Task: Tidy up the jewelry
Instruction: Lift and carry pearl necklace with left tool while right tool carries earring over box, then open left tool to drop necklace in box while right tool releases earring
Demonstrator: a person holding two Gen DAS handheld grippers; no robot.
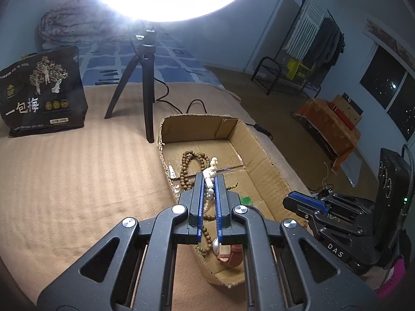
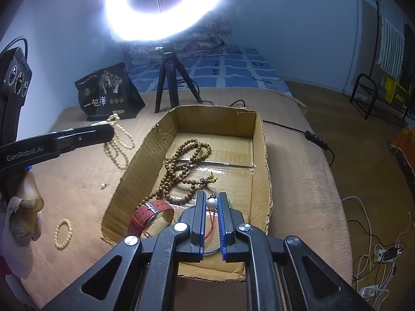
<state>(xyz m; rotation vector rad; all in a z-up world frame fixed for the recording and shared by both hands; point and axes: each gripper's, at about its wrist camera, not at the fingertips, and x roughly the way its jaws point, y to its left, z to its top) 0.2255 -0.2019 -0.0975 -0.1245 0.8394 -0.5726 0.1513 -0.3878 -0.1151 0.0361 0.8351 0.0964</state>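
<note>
The left gripper [image 1: 209, 178] is clamped on a cream bead necklace [image 2: 118, 143] hanging just outside the cardboard box [image 2: 264, 155], beside its left wall (the drop lies rightward over that wall); the right gripper [image 2: 211, 203], over the box's near end, pinches a pearl pendant [image 2: 211, 203]

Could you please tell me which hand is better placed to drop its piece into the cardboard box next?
Probably the right. Its tool holds the pearl pendant already above the box floor, while the left tool dangles the cream bead necklace outside the box's wall.
</note>
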